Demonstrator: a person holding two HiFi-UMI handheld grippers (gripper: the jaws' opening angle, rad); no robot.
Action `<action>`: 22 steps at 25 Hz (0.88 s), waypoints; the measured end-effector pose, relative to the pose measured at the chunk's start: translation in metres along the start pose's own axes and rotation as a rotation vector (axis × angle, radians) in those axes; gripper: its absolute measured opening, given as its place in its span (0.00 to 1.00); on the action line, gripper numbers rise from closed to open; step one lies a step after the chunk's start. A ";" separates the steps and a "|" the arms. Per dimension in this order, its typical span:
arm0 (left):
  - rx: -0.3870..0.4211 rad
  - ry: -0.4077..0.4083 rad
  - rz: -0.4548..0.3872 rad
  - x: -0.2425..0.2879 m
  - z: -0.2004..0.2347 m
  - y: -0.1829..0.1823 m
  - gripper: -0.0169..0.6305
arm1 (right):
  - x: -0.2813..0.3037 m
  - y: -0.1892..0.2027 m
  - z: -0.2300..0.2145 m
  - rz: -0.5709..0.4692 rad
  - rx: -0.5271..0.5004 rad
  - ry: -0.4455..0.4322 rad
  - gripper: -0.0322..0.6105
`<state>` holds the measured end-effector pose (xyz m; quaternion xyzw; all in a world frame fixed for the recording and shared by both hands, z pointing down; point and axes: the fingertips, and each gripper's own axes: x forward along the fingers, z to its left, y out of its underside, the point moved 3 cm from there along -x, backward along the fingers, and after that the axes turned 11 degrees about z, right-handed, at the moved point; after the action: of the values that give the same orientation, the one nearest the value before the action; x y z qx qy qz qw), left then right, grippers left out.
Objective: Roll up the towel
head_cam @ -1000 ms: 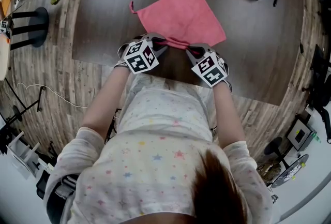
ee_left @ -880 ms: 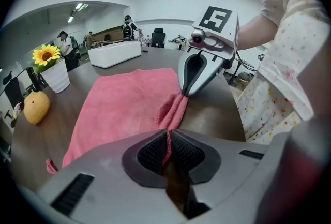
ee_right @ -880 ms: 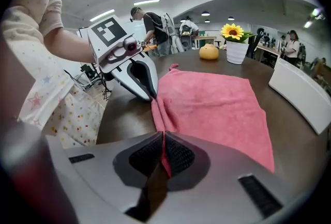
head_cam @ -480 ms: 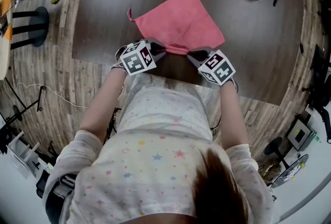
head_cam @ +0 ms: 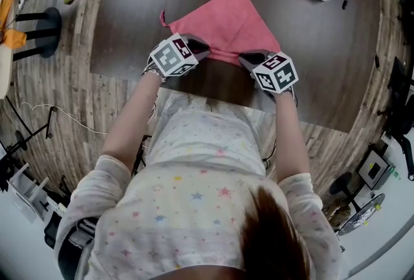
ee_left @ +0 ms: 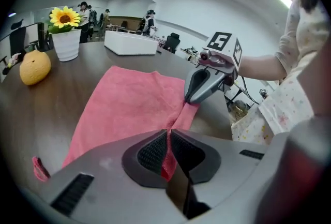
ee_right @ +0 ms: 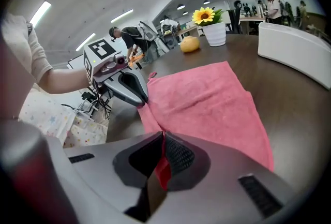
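Your left gripper (head_cam: 203, 50), jaws just closed, and right gripper (head_cam: 246, 60) both pinch the pink towel's (head_cam: 226, 19) near edge. Rolling looks barely begun.

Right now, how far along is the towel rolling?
Done: the towel lies spread flat on the table, and both claws have hold of its near edge. In hand: the left claw, whose jaws have just been closing on the cloth, and the right claw each pinch that edge. Left: nearly all of it. No roll shows yet, so the whole sheet has to be turned over itself.
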<state>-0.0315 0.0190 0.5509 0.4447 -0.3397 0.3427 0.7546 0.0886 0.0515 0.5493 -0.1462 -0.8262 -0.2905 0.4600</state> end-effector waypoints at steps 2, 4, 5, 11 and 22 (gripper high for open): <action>-0.029 -0.024 -0.008 0.002 0.006 -0.001 0.08 | 0.002 0.000 -0.004 0.010 -0.010 0.041 0.07; -0.034 -0.047 -0.008 0.004 0.011 0.000 0.08 | 0.005 0.000 -0.005 0.021 -0.034 0.082 0.08; -0.032 -0.058 -0.011 0.005 0.012 0.001 0.08 | 0.006 -0.001 -0.005 0.024 -0.043 0.096 0.08; 0.032 -0.114 -0.122 -0.015 -0.002 -0.006 0.08 | 0.006 -0.001 -0.004 0.016 -0.027 0.101 0.08; 0.173 -0.097 -0.033 0.015 -0.026 0.007 0.14 | 0.001 -0.002 -0.005 0.001 -0.020 0.125 0.08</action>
<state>-0.0236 0.0483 0.5562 0.5299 -0.3377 0.3362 0.7015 0.0905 0.0466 0.5517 -0.1330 -0.7929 -0.3071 0.5093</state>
